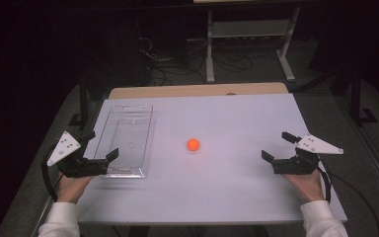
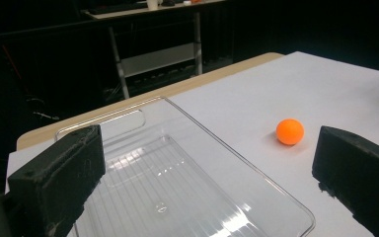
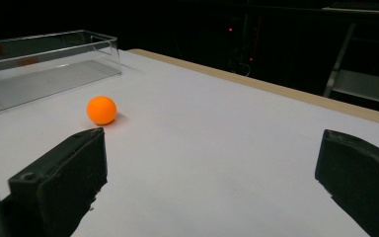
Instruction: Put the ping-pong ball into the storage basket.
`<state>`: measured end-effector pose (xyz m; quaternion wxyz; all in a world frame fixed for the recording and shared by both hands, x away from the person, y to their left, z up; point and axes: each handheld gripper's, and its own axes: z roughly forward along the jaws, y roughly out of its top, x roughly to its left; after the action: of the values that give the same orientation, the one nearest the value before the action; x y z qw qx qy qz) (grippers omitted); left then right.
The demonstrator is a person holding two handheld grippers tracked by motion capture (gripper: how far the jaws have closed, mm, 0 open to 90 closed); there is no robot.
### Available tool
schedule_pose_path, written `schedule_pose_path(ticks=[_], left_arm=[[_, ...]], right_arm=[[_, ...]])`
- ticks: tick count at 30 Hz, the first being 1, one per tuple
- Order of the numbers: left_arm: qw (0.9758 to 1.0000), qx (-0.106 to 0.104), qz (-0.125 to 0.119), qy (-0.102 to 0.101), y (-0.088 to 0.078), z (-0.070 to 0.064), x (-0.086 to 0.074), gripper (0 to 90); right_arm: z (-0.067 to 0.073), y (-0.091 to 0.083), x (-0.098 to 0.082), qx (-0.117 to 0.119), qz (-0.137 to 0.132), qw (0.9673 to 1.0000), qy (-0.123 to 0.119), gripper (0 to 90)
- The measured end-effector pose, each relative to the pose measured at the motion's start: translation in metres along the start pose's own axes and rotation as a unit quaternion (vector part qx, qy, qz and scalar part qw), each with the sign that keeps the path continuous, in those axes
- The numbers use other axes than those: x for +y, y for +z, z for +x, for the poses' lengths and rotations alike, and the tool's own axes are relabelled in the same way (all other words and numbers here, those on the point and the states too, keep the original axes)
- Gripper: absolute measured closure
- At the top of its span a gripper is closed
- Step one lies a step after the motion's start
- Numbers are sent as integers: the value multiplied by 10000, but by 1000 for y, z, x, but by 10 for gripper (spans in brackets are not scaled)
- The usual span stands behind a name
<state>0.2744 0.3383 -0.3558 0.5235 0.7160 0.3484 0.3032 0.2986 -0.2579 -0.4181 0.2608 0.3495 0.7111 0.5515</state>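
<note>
Right gripper (image 1: 277, 146) sits low at the near right of the table (image 1: 237, 197), jaws spread wide and empty — nothing between them. Left gripper (image 1: 101, 144) matches it, jaws gaping at the near end of the clear plastic tray (image 1: 150, 129), holding nothing. Between the two, out in the open, lies the orange ball (image 1: 193, 144) — just right of the tray, well apart from both grippers. It looks light, smooth and hard, likely to roll or squirt out, so pinch it square across its widest part. Both forearms lie flat, wrists level, pointing inward.
</note>
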Motion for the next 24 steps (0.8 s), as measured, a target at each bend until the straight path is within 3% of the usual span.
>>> schedule_pose_path(ticks=[5,11,24], left_arm=[[9996,-109,202,135,4,-1,9,0],[9993,-173,264,190,10,-1,19,0],[9957,-427,696,444,25,-1,41,0]], right_arm=[[-1,-1,0,-30,-10,10000,22,0],[-1,-2,0,-49,-23,10000,25,0],[-1,-1,0,-55,-26,10000,13,0]])
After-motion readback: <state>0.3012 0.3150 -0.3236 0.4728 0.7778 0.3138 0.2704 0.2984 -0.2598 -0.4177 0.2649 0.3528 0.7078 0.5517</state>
